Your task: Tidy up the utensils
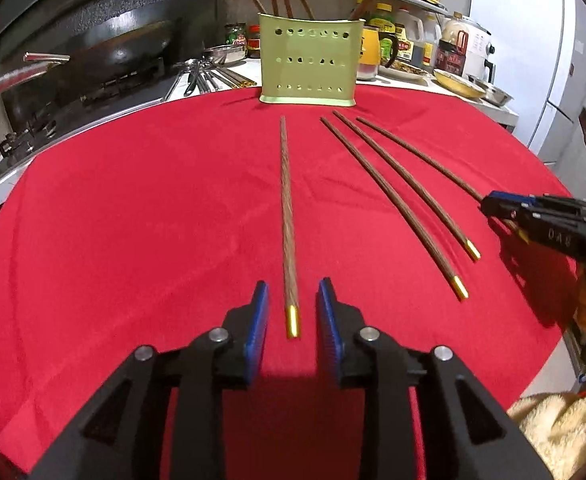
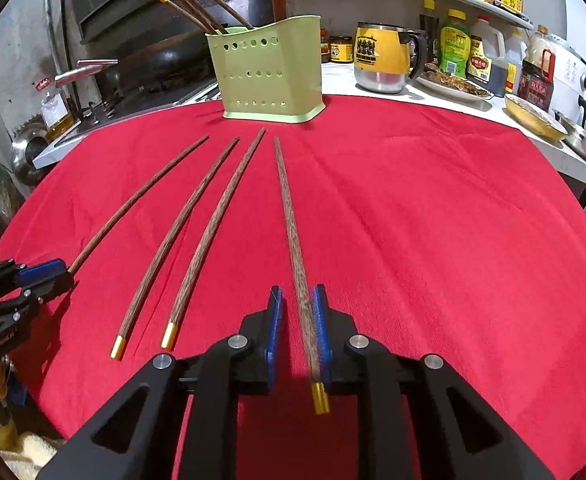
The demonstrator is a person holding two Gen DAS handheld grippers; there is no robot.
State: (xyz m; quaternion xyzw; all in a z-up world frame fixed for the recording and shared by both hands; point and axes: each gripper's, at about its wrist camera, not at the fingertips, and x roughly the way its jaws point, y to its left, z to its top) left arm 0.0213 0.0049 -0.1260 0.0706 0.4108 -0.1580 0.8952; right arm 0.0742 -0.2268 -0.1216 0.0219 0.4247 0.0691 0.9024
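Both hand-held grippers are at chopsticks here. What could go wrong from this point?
1. The left hand-held gripper straddles the leftmost chopstick near the gold cap, so a lifted stick may droop or swivel.
2. The right hand-held gripper has the rightmost chopstick against one pad only; closing could skew it.
3. Sticks leaning in the green holder may block insertion.

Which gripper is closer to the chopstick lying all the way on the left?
Left. The left gripper has its jaws on either side of that leftmost chopstick, not squeezing it. The right gripper is far across the cloth, at the rightmost chopstick.
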